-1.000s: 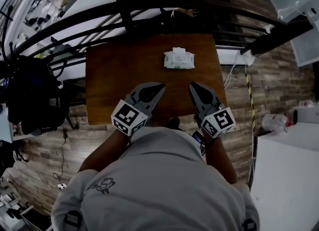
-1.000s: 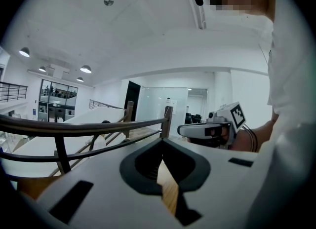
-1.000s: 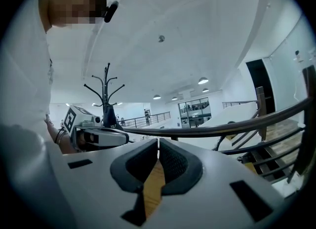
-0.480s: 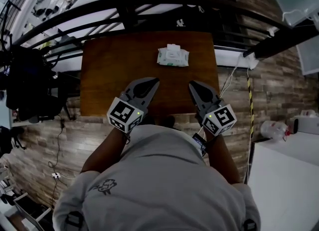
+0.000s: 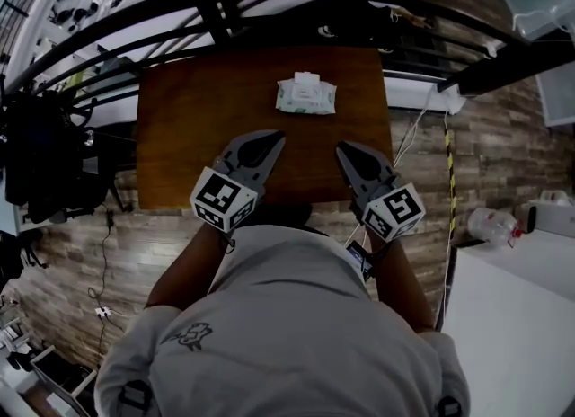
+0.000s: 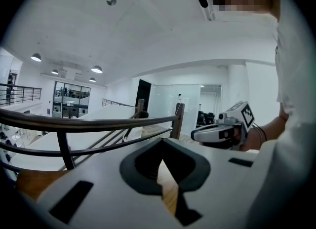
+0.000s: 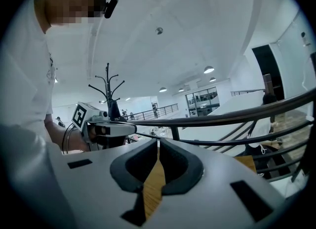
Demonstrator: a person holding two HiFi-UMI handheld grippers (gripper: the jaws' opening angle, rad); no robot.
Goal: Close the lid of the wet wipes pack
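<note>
Bright, even indoor light from round ceiling lamps (image 6: 97, 69), white walls (image 6: 163, 70) near washed out, head view dimmer over the desk (image 5: 198, 128), strong fisheye bending, black vignette corners, left claw (image 6: 162, 146) slightly soft near lens

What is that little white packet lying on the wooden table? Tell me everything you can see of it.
The wipes pack is a small, soft-looking white packet with pale green print. It lies flat on the brown table, near the far edge and a little to the person's right of centre. A white flap sticks up at its far side, apparently the open lid, though it is too small to be sure. Nothing but the table touches it.
</note>
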